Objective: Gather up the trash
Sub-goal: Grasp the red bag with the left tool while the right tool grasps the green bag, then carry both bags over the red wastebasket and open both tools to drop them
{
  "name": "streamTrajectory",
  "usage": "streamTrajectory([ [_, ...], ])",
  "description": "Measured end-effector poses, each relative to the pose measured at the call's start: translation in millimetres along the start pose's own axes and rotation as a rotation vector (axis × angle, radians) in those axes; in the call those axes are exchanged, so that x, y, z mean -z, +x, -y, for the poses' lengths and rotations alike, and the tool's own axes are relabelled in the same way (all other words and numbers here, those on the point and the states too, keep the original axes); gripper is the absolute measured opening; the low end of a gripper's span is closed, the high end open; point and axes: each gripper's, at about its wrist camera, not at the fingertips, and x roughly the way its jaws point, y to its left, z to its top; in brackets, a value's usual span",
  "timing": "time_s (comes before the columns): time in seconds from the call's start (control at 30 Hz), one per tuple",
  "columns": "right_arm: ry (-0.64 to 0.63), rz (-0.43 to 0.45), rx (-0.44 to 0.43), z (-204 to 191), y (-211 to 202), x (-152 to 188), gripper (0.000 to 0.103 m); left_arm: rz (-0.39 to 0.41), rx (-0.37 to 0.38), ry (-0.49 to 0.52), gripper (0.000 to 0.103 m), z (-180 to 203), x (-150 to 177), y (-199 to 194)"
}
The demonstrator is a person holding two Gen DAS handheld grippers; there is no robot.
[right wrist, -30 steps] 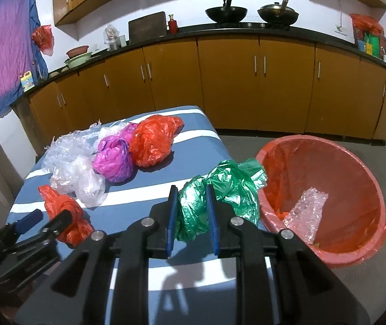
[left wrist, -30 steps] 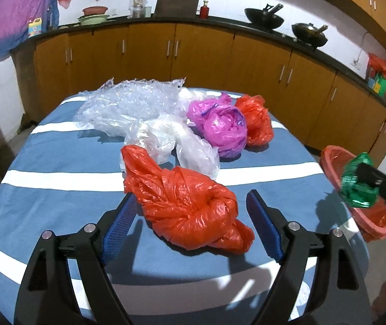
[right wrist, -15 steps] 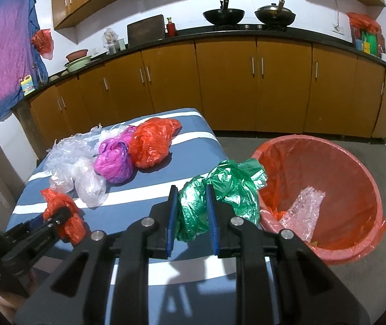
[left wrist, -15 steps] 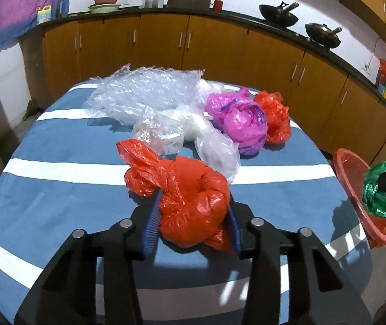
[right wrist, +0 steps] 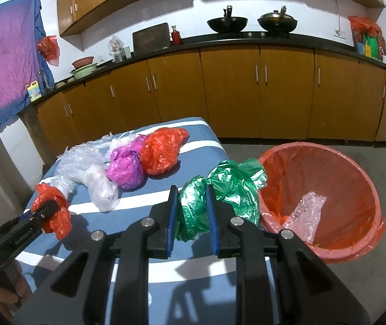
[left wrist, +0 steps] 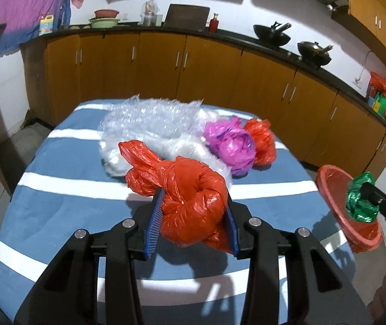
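My left gripper [left wrist: 194, 218] is shut on a knotted red plastic bag [left wrist: 190, 205] and holds it above the blue striped table [left wrist: 57, 205]; it also shows in the right wrist view [right wrist: 51, 211]. My right gripper [right wrist: 191, 214] is shut on a crumpled green plastic bag [right wrist: 220, 189], held by the table's right edge beside the red-lined trash bin [right wrist: 355, 178]. On the table lie a pink bag [left wrist: 231, 146], another red bag [left wrist: 262, 140], bubble wrap [left wrist: 149, 120] and clear plastic bags [right wrist: 101, 187].
The bin [left wrist: 331, 187] stands on the floor right of the table and holds a piece of bubble wrap [right wrist: 305, 214]. Wooden kitchen cabinets [right wrist: 233, 92] with a black counter run along the far wall.
My left gripper closed on the knotted red bag and lifted it off the table. My right gripper kept hold of the green bag and stayed near the bin.
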Motion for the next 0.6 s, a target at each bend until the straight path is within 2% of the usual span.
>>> streamTrajectory([
  [0.27, -0.002, 0.035, -0.002, 1, -17, -4, 0.021, 0.043, 0.033, 0.037, 0.041, 17, -14, -14],
  [0.6, 0.009, 0.065, 0.056, 27, -30, -10, 0.021, 0.050, 0.089, 0.097, 0.041, 54, -24, -15],
])
